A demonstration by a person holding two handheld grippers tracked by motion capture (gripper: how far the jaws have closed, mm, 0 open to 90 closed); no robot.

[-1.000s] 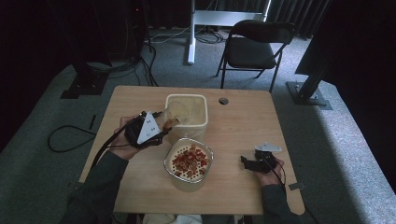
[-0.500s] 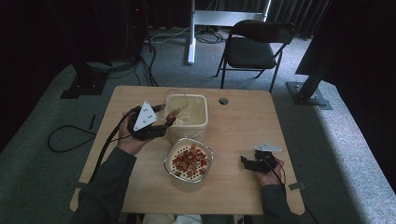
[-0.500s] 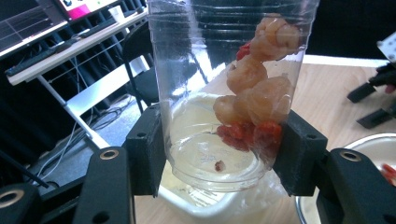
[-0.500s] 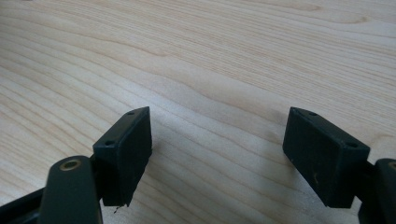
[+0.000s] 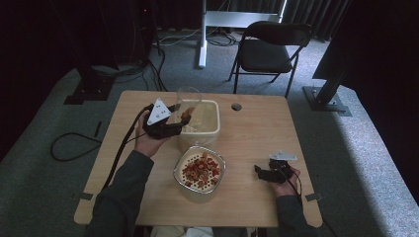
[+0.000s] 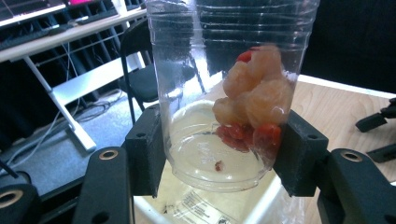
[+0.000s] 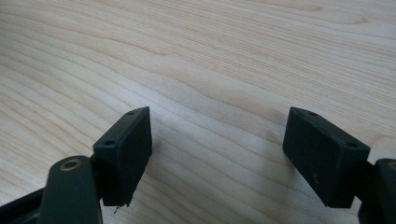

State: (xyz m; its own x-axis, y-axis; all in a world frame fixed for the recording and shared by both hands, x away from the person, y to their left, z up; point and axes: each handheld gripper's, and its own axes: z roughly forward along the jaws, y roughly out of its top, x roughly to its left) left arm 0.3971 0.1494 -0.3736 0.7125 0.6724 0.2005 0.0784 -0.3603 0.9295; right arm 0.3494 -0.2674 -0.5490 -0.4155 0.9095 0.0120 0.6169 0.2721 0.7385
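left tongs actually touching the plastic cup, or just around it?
Touching. In the left gripper view both black pads of the left tongs press flat against the sides of the clear plastic cup, no gap on either side; the dried fruit sits inside.

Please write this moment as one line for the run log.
left gripper: shut on clear cup | cup: over white tub | right gripper: open, nothing between jaws

Place: a lab or studio recording room, not a home.
Floor: grey carpet (image 5: pixel 346 148) ran under everything, with black cables (image 5: pixel 69 143) trailing across it.
Surroundings: dark curtains (image 5: pixel 306 12) closed off the back.
Furniture: a plain wooden table (image 5: pixel 257 133) stood alone; a black folding chair (image 5: pixel 272 49) and a white desk frame (image 5: pixel 202 34) stood behind it.
Equipment: black stand bases (image 5: pixel 326 96) flanked the table.
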